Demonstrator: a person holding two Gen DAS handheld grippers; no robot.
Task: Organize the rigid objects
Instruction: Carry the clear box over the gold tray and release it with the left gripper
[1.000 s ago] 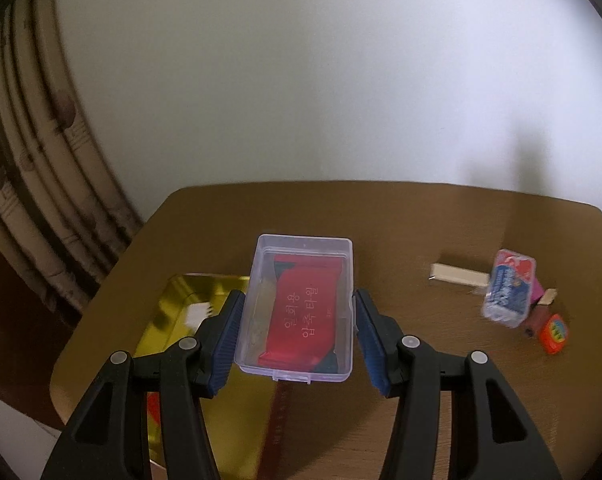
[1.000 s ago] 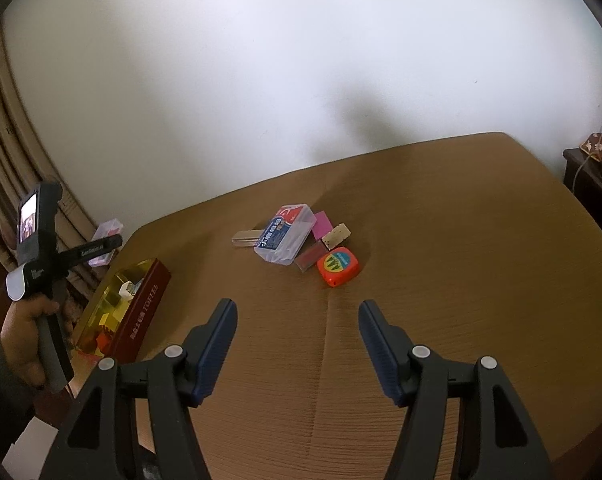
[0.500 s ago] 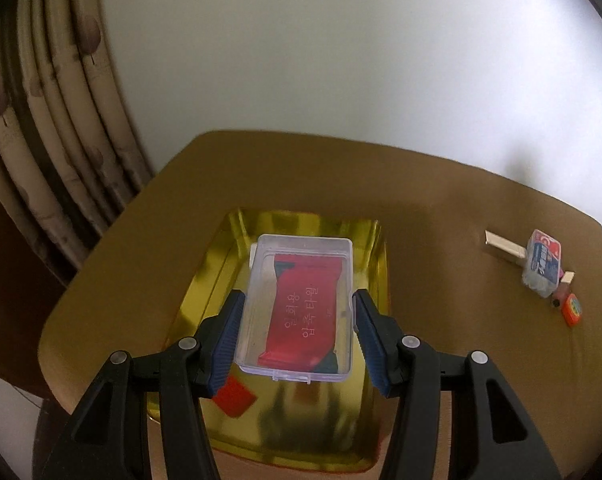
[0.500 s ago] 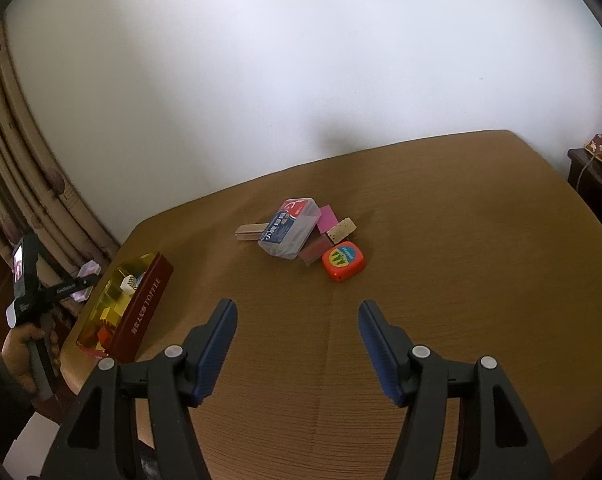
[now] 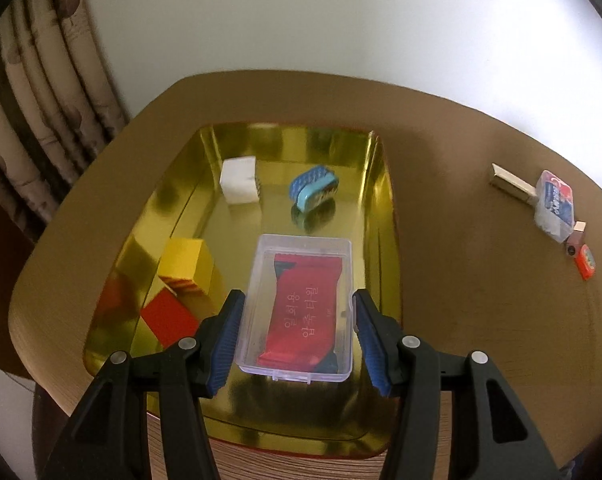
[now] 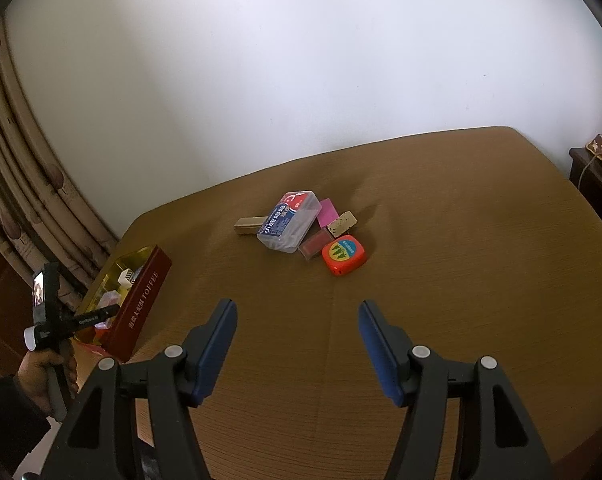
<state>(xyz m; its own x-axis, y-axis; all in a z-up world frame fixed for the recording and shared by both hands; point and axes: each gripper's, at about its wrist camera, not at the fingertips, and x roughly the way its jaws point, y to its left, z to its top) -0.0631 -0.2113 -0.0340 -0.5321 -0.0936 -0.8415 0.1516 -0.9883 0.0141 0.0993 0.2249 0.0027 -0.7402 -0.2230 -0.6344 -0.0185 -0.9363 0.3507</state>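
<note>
While the left gripper [image 5: 297, 338] clamps a clear box [image 5: 299, 308], the spread right gripper [image 6: 297, 344] faces a "TOFFEE" tin [image 6: 143, 300].

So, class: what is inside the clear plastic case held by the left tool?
Inside the clear plastic case lies a red packet printed with pale lettering. Something dark shows beneath it, mostly covered, so it cannot be identified.

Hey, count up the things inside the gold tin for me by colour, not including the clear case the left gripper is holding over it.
White: 1, the white block
Blue: 1, the blue item
Yellow: 1, the yellow block
Red: 1, the red block
Total: 4 in the gold tin
</note>
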